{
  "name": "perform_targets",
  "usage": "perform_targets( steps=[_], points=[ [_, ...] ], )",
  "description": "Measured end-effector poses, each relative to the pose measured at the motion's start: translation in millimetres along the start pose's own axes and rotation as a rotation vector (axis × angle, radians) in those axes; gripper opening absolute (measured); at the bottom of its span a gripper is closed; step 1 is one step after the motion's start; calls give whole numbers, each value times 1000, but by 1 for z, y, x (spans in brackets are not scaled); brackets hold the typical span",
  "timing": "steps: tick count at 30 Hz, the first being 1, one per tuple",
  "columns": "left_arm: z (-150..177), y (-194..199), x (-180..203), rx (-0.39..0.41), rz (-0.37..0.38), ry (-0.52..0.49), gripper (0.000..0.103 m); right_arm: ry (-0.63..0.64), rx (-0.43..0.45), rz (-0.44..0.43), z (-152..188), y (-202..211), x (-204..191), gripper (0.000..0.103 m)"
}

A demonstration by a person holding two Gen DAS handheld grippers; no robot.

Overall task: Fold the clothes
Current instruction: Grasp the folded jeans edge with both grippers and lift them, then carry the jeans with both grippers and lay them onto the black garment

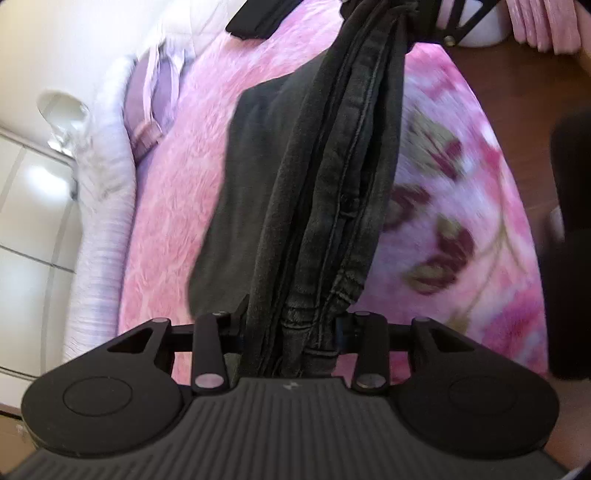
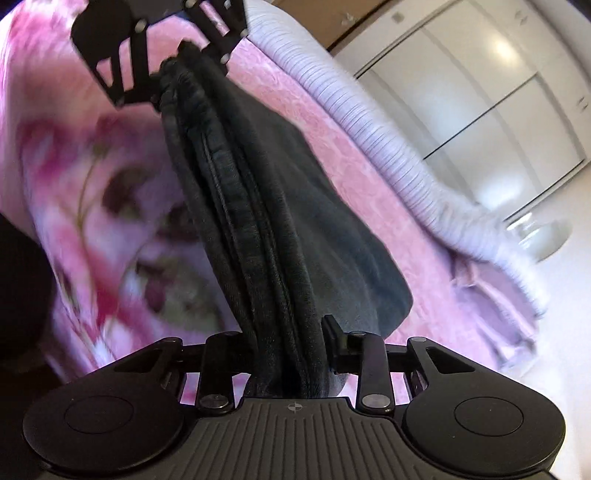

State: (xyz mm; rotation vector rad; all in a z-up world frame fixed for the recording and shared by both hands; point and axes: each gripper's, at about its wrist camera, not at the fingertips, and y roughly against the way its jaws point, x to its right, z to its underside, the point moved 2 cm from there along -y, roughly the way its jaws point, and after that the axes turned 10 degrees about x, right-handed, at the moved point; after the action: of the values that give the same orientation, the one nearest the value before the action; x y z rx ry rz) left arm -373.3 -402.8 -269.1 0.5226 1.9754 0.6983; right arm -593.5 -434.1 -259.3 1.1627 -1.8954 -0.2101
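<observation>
A pair of dark grey jeans [image 1: 332, 177] hangs folded in layers, stretched in the air between my two grippers above a pink floral blanket [image 1: 454, 206]. My left gripper [image 1: 291, 328] is shut on one end of the jeans, near a stitched hem. My right gripper [image 2: 288, 350] is shut on the other end of the jeans [image 2: 258, 206]. Each gripper shows at the top of the other's view: the right one in the left wrist view [image 1: 424, 14], the left one in the right wrist view [image 2: 173, 62]. A flap of the jeans hangs down to one side.
The blanket covers a bed with a white ribbed edge [image 1: 99, 221] and lilac pillows [image 1: 155, 99]. White wardrobe doors [image 2: 491, 92] stand beyond the bed. A brown wooden floor [image 1: 517, 103] lies on the other side.
</observation>
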Motion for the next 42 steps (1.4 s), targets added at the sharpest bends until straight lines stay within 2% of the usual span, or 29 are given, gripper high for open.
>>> perform_targets(
  steps=[5, 7, 9, 12, 16, 21, 26, 29, 31, 33, 35, 37, 38, 39, 42],
  points=[
    [-40, 29, -75, -32, 96, 49, 35, -20, -87, -91, -55, 25, 81, 30],
    [-52, 56, -87, -22, 142, 55, 35, -34, -123, -117, -70, 49, 103, 29],
    [-76, 64, -109, 5, 179, 57, 35, -55, -157, -132, -75, 77, 119, 29],
    [-121, 68, -132, 69, 209, 26, 35, -90, -225, -119, -78, 119, 145, 29],
    [-199, 43, -156, 174, 219, -56, 35, -140, -304, -26, -57, 151, 201, 29],
    [-335, -34, -197, 316, 165, -170, 35, -120, -374, 157, 16, 171, 299, 29],
    [-479, -124, -229, 425, 41, -248, 35, -46, -388, 345, 130, 188, 422, 29],
    [-537, -187, -225, 461, 12, -286, 35, -1, -390, 446, 193, 183, 469, 30],
    [-556, -236, -203, 453, 7, -308, 35, -18, -393, 487, 237, 166, 478, 31],
    [-556, -291, -167, 424, 18, -329, 36, -42, -402, 504, 286, 141, 475, 32],
    [-545, -344, -128, 359, 100, -334, 39, -82, -443, 414, 342, 104, 452, 33],
    [-535, -376, -91, 279, 206, -362, 48, -160, -537, 220, 395, 66, 423, 35],
    [-530, -392, -73, 238, 258, -377, 48, -191, -573, 136, 412, 54, 410, 35],
    [-528, -392, -65, 256, 225, -400, 47, -192, -574, 131, 417, 52, 404, 36],
    [-522, -384, -70, 286, 202, -343, 46, -235, -550, 194, 419, 64, 402, 37]
  ],
)
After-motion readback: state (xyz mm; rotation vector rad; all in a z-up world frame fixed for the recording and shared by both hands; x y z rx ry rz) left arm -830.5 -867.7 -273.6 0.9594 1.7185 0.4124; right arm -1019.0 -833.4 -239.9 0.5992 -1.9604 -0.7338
